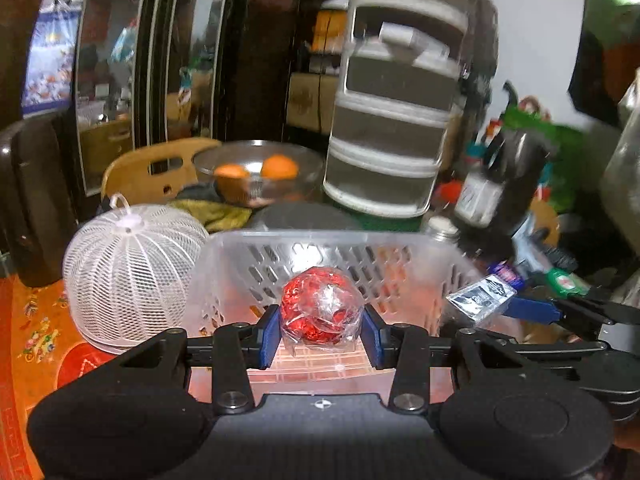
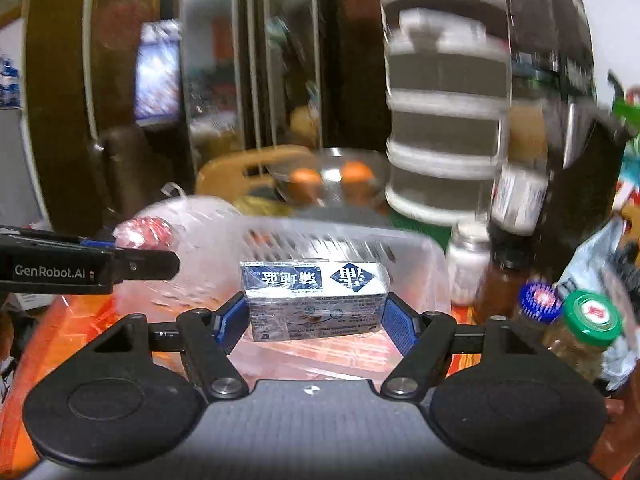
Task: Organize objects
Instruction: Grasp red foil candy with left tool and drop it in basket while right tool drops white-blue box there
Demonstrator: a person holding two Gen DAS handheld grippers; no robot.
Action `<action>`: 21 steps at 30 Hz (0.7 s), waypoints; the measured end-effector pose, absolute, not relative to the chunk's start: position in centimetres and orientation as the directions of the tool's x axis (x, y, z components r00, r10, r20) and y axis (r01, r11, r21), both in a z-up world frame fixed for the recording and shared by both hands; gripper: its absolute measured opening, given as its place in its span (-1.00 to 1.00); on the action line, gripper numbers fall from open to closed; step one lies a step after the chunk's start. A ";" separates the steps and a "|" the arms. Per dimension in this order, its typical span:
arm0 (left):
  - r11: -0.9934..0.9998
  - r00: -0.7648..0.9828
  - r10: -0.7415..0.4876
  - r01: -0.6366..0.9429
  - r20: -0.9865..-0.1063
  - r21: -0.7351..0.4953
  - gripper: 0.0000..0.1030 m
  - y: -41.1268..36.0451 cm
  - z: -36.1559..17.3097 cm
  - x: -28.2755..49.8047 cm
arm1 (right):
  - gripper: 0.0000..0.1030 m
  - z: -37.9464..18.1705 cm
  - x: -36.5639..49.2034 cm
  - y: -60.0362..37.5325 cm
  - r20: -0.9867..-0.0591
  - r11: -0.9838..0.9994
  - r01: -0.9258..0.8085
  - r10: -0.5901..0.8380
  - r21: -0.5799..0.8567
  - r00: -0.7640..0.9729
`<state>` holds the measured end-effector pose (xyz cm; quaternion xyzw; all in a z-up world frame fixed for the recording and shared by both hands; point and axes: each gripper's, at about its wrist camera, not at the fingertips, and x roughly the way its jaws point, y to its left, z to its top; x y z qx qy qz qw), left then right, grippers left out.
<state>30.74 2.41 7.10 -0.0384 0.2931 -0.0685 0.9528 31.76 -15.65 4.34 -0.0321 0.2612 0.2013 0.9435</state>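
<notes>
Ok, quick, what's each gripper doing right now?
Left gripper: closed on the red wrapped ball, over the clear basket.
Right gripper: closed on the blue and white box.

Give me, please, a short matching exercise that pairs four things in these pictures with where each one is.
Things:
1. red wrapped ball
2. blue-and-white box
3. oranges
4. white mesh cover

Places:
A. in the glass bowl at the back
B. between the fingers of the right hand-held gripper
C. on the table beside the clear basket
D. between the fingers of the left hand-held gripper

Pairs: 1-D, 2-B, 3-A, 4-C
</notes>
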 end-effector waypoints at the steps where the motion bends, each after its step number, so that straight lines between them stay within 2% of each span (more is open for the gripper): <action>1: 0.988 0.810 -0.149 0.104 -0.567 -0.111 -0.11 2.3 6.5 31.3 | 0.43 3.9 32.2 -15.7 -0.515 0.915 -0.401 0.367 0.049 0.775; 5: 0.990 0.791 -0.136 0.085 -0.597 -0.113 -0.10 2.6 4.5 32.6 | 0.43 2.7 32.9 -15.4 -0.524 0.911 -0.412 0.363 0.026 0.770; 9: 0.991 0.808 -0.122 0.066 -0.577 -0.118 -0.05 3.4 3.3 32.5 | 0.48 2.4 32.8 -15.6 -0.509 0.909 -0.414 0.376 0.042 0.774; 10: 0.991 0.815 -0.120 0.059 -0.567 -0.124 0.13 3.7 3.2 32.3 | 0.51 2.4 32.6 -15.7 -0.501 0.914 -0.404 0.363 0.029 0.786; 11: 0.989 0.824 -0.124 0.058 -0.552 -0.135 0.39 4.0 3.3 31.9 | 0.62 2.8 32.4 -15.6 -0.485 0.918 -0.397 0.357 0.023 0.798; 12: 0.987 0.836 -0.134 0.063 -0.533 -0.150 0.46 4.3 3.5 31.3 | 0.78 3.0 31.8 -16.0 -0.462 0.918 -0.396 0.363 0.028 0.809; 14: 0.979 0.863 -0.164 0.083 -0.478 -0.186 0.52 5.0 4.0 29.6 | 0.98 3.8 30.6 -16.9 -0.417 0.916 -0.398 0.383 0.055 0.824; 17: 0.967 0.879 -0.214 0.128 -0.425 -0.222 0.60 5.8 4.1 26.3 | 1.00 4.0 28.2 -18.7 -0.386 0.912 -0.399 0.402 0.092 0.830; 21: 0.979 0.902 -0.179 0.126 -0.394 -0.157 0.62 6.4 2.8 20.0 | 1.00 1.8 22.8 -21.7 -0.365 0.915 -0.390 0.398 0.099 0.842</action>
